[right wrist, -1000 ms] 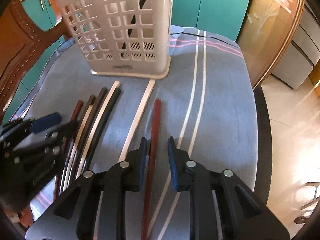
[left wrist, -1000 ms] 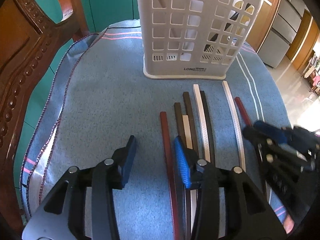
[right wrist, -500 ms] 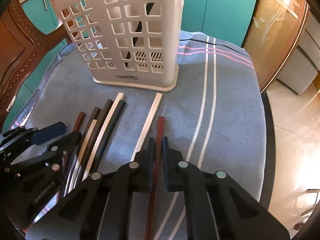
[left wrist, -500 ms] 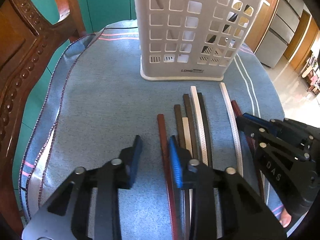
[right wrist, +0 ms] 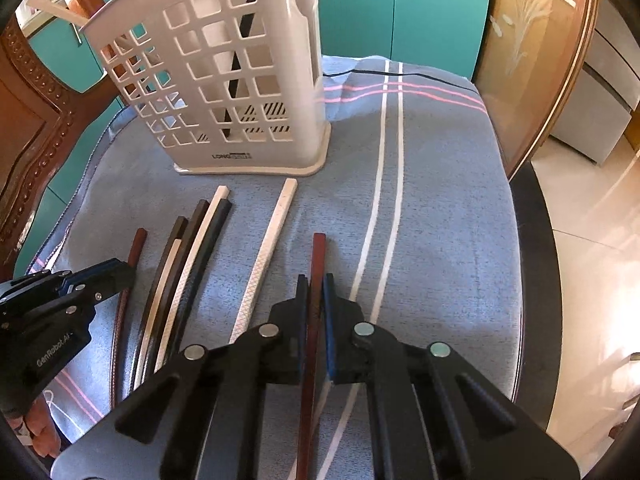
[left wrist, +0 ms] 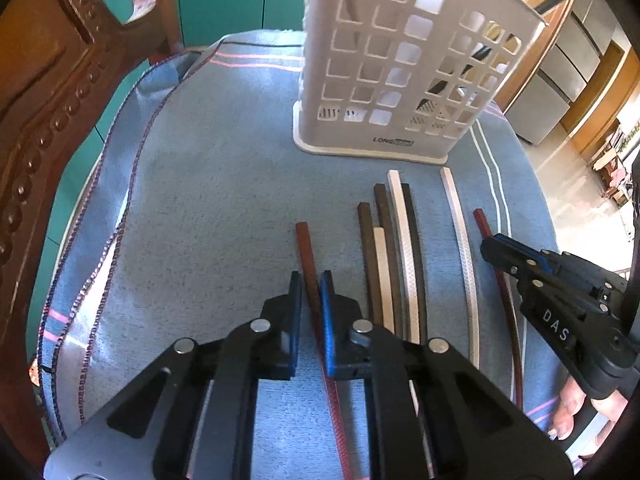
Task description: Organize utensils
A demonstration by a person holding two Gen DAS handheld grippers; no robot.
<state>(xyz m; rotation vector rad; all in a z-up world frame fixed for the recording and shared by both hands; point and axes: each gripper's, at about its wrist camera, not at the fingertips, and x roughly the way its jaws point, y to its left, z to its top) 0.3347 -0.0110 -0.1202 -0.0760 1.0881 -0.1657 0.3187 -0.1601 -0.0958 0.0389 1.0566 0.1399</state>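
Two grips: the left gripper (left wrist: 311,294) is pinched on the leftmost red-brown chopstick (left wrist: 305,248), and the right gripper (right wrist: 313,298) is clamped on the rightmost red-brown chopstick (right wrist: 318,256).
Where they lie: both sticks rest on the blue cloth (left wrist: 208,208) at the outer edges of the row, each apart from the loose chopsticks (left wrist: 394,256) lying between them; the white utensil basket (left wrist: 404,64) stands just beyond the tips.
Risk, pivot: each stick looks to be held well short of its far tip, so it may swing in the pads on lifting.
Risk, basket: a tilted tip could catch in the basket's holes or rim, or tip the light holder.
Risk, neighbours: the left stick could nudge the dark ones lying near it.
Pose: both grippers slant steeply down toward the cloth, side by side, fingers aimed at the basket.
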